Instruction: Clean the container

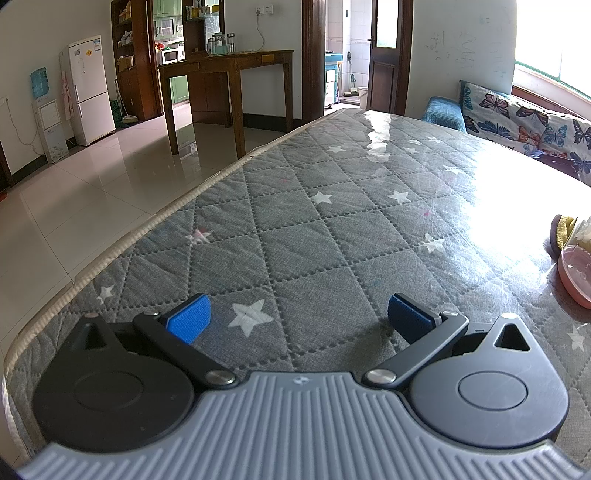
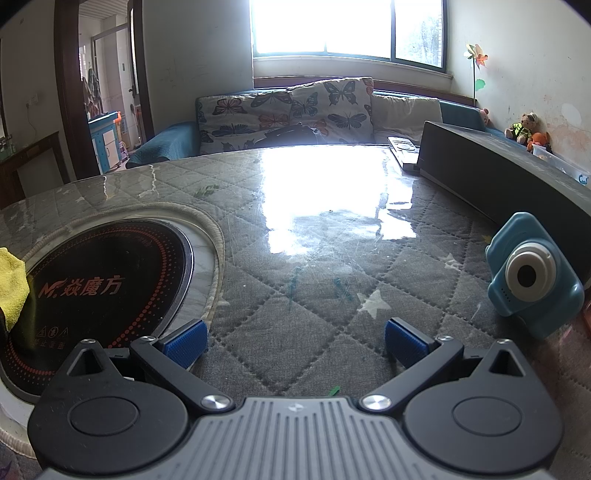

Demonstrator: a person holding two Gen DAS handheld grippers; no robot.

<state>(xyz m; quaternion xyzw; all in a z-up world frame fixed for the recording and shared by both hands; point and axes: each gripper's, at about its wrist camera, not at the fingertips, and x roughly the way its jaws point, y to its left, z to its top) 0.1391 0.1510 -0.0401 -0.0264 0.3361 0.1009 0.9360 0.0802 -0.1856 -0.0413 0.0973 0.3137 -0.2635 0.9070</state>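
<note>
My left claw point(image 1: 299, 317) is spread wide with nothing between its blue pads point(image 1: 190, 318), hovering low over the worktop point(image 1: 332, 236), a grey quilted cloth with white stars under a glossy clear cover. Directly between the fingers I see one white star point(image 1: 248, 316) on the cloth. Far off to the right of this claw, at the very edge of my view, sits the pink container point(image 1: 575, 275), cut off by the frame, with a bit of yellow cloth point(image 1: 565, 226) just behind it. The worktop's edge runs off to the left, and beyond it is tiled floor, a wooden side table point(image 1: 229, 70) and a white fridge point(image 1: 90, 88).

My right claw point(image 2: 295, 341) is likewise released, fingers point(image 2: 184, 342) wide apart and empty, low over the same quilted worktop point(image 2: 314, 236). Just left of its left finger lies a round black induction hob point(image 2: 99, 295) set into the worktop, with a yellow rag point(image 2: 12, 282) at its far left edge. To the right of this claw, near but apart from it, stands a small blue toy camera point(image 2: 532, 280), lens facing me. Behind that runs a long dark box point(image 2: 498, 173). Straight ahead, past the worktop, is a sofa with butterfly cushions point(image 2: 284, 107) under a bright window point(image 2: 347, 27).
</note>
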